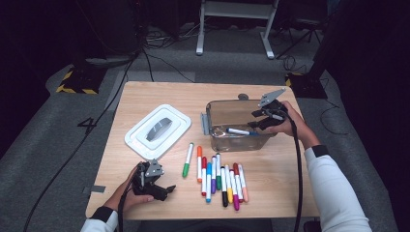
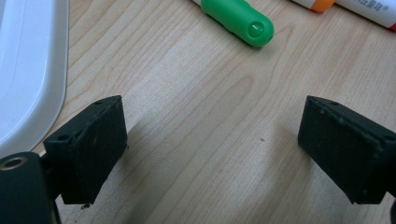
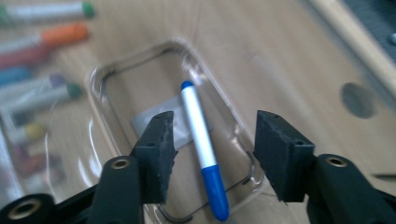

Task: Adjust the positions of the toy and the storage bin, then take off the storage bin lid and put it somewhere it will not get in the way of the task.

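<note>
A blue-capped white marker lies on the bottom of a clear plastic box at the table's right. My right gripper hovers over the box's right end, open, its pads standing apart on either side of the marker without touching it. Several coloured markers lie side by side near the front edge, with a green one a little apart at their left. My left gripper rests low over bare wood at the front left, open and holding nothing.
The box's white lid lies flat at the table's left, just beyond my left gripper. A round grommet sits in the tabletop behind the box. Cables trail from both grippers toward the front edge.
</note>
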`<action>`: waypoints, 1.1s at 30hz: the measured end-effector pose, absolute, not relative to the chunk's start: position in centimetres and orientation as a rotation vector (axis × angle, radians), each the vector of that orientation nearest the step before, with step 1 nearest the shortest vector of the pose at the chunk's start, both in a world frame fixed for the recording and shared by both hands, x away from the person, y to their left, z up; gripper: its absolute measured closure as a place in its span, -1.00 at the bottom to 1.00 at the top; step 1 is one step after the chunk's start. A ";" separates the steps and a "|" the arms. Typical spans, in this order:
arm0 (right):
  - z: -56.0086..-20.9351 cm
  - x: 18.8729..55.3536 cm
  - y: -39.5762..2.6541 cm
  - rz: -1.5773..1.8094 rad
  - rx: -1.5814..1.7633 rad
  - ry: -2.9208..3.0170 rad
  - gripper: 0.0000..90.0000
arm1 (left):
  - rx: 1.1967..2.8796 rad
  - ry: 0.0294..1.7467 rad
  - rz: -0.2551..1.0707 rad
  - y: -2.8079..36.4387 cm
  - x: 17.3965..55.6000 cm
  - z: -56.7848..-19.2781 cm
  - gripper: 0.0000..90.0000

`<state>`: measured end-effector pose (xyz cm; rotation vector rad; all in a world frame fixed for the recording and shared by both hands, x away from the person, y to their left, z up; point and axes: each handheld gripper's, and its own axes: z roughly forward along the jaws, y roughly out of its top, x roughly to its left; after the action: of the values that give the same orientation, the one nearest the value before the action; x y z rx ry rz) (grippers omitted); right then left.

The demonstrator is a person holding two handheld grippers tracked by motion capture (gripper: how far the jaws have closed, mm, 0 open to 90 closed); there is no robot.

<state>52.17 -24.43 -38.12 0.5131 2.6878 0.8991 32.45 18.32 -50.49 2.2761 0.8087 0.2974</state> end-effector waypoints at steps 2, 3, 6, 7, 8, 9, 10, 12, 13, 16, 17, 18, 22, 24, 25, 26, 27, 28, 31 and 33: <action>-37.4 51.7 -24.9 0.943 0.552 2.633 -0.12 | 2.276 0.807 0.295 18.3 32.4 -50.5 -0.81; -37.1 51.4 -25.2 0.973 0.578 2.609 -0.16 | 2.277 0.805 0.296 18.4 32.4 -50.5 -0.81; -36.5 50.8 -25.8 1.027 0.605 2.583 -0.24 | 2.278 0.802 0.294 18.4 32.4 -50.5 -0.81; -36.2 50.5 -26.0 1.026 0.610 2.566 -0.29 | 2.279 0.800 0.294 18.4 32.4 -50.5 -0.81; -35.7 49.6 -26.5 1.042 0.616 2.534 -0.32 | 2.279 0.799 0.292 18.4 32.4 -50.5 -0.81; -35.5 49.2 -26.8 1.057 0.615 2.515 -0.34 | 2.281 0.792 0.290 18.4 32.4 -50.5 -0.81; -35.5 49.2 -26.8 1.057 0.615 2.515 -0.34 | 2.281 0.792 0.290 18.4 32.4 -50.5 -0.81; -35.2 48.3 -27.2 1.070 0.640 2.474 -0.39 | 2.281 0.791 0.289 18.4 32.4 -50.5 -0.81; -35.1 47.4 -27.7 1.085 0.646 2.449 -0.41 | 2.281 0.790 0.289 18.4 32.4 -50.5 -0.81; -35.1 46.4 -28.1 1.104 0.656 2.419 -0.41 | 2.282 0.790 0.289 18.4 32.4 -50.5 -0.81; -35.4 45.5 -28.6 1.109 0.674 2.397 -0.42 | 2.282 0.789 0.289 18.5 32.4 -50.5 -0.81; -35.6 45.0 -28.9 1.115 0.679 2.385 -0.42 | 2.282 0.789 0.289 18.5 32.4 -50.5 -0.81; -36.6 42.9 -30.1 1.133 0.710 2.355 -0.42 | 2.284 0.780 0.283 18.5 32.5 -50.5 -0.81; -37.0 42.3 -30.4 1.142 0.721 2.347 -0.43 | 2.284 0.780 0.284 18.5 32.5 -50.5 -0.81; -37.8 41.2 -30.8 1.148 0.734 2.343 -0.44 | 2.284 0.780 0.284 18.5 32.5 -50.5 -0.81; -37.8 41.2 -30.8 1.148 0.734 2.343 -0.44 | 2.284 0.780 0.284 18.5 32.5 -50.5 -0.81; -38.7 40.2 -31.0 1.152 0.738 2.353 -0.45 | 2.284 0.779 0.283 18.5 32.5 -50.5 -0.81; -38.7 40.2 -31.0 1.152 0.738 2.353 -0.45 | 2.284 0.779 0.283 18.5 32.5 -50.5 -0.81; -40.1 38.7 -31.2 1.151 0.748 2.365 -0.45 | 2.289 0.765 0.280 18.5 32.6 -50.5 -0.81; -41.0 37.7 -31.2 1.154 0.756 2.372 -0.45 | 2.290 0.763 0.279 18.5 32.7 -50.5 -0.81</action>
<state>37.73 -31.21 -41.04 0.7564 2.3723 1.1543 32.66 18.51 -50.50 2.2899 0.7632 0.2792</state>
